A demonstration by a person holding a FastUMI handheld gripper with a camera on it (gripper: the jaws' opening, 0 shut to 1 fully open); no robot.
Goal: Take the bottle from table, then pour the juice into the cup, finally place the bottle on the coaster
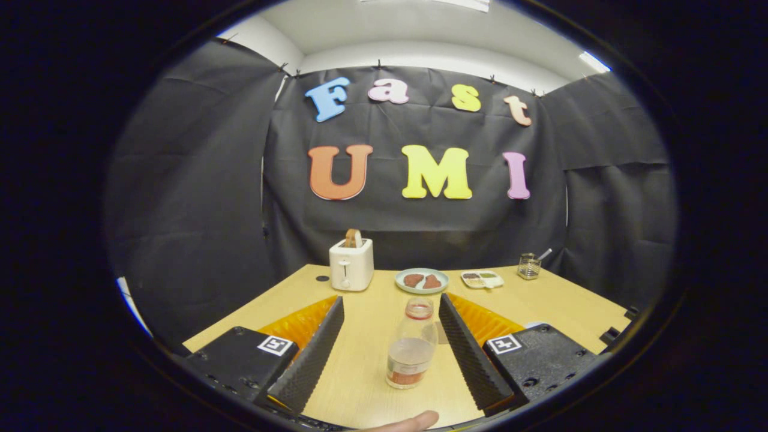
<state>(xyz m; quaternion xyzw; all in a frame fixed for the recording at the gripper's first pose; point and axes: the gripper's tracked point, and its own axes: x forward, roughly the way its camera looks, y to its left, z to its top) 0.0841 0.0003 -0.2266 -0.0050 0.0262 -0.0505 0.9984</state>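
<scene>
Bottle (412, 344) position: upright on the table (558, 300), between the two fingers of the gripper (391, 348) and nearer the right one. The fingers stood wide apart, touching nothing — a stance that judged suited to closing on the bottle's body. The bottle was clear, partly filled with pale liquid, and appeared uncapped, so it would need to stay vertical when lifted. Beyond the fingers stood a white toaster (351, 264), a plate (421, 280) with two brown pieces, a small tray (482, 279) and a glass cup (528, 266) near the far right edge. Open tabletop lay between bottle and cup — room for a clear carry. No coaster could be identified. A fingertip (408, 421) showed below the gripper.
</scene>
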